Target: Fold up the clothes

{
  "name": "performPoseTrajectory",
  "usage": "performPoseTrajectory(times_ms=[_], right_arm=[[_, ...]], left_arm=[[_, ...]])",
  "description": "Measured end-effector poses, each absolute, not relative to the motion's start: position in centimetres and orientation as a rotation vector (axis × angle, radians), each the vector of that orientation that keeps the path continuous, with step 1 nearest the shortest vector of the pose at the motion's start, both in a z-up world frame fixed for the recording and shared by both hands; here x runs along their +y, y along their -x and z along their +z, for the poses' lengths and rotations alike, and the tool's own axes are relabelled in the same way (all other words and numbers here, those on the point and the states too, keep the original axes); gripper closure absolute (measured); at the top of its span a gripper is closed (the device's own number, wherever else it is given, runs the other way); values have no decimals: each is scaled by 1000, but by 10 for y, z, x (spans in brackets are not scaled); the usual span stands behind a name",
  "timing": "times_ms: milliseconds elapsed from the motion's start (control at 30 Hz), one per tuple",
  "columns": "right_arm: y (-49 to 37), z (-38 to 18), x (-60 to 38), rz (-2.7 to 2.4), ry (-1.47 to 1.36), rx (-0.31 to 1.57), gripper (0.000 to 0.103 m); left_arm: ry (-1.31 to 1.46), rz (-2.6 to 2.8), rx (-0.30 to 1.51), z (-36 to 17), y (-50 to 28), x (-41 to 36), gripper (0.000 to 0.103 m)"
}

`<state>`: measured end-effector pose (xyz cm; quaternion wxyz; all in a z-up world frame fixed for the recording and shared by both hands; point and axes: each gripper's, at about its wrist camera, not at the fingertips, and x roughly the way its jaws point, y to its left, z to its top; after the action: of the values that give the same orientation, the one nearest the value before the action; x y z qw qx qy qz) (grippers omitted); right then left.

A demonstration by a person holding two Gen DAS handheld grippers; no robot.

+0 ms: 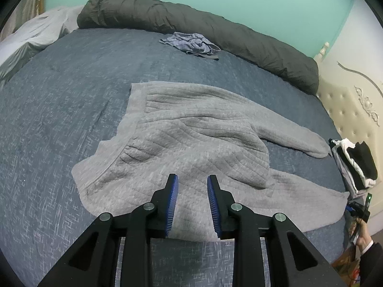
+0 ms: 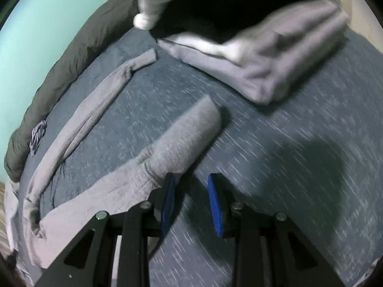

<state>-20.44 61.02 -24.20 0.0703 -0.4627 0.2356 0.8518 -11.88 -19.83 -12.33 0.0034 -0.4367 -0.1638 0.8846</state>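
Note:
A grey quilted sweatshirt (image 1: 191, 138) lies spread on the blue bed cover (image 1: 59, 119), hem to the left, both sleeves stretched toward the right. My left gripper (image 1: 192, 179) is open and empty, hovering over the sweatshirt's near edge. In the right wrist view the same sweatshirt's near sleeve cuff (image 2: 189, 134) lies just left of my right gripper (image 2: 191, 179), which is open and empty over the bed cover (image 2: 287, 167). The far sleeve (image 2: 100, 95) stretches away on the left.
A crumpled blue-grey garment (image 1: 191, 44) lies at the back near a dark rolled duvet (image 1: 203, 24). A pile of folded grey, white and black clothes (image 1: 354, 165) sits at the right (image 2: 263, 55). A cream headboard (image 1: 354, 110) stands at the right, a white pillow (image 1: 38, 31) far left.

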Motion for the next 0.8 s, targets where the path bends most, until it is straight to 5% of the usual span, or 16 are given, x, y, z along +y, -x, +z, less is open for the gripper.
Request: performPoseTrajectory(times_ms=[267,400,800], right_arm=[[249,-242,583,2640,1416,626,75],[260,-245,583,2625,1405,726,61],[273,-236,570,2639,1371,616,61]], left_arm=[[1391,2756,-494,-130,126,-189,74],[1398,2747,-491,-133,127,-188,74],[1415,2748,-493,-138,127,-192,74]])
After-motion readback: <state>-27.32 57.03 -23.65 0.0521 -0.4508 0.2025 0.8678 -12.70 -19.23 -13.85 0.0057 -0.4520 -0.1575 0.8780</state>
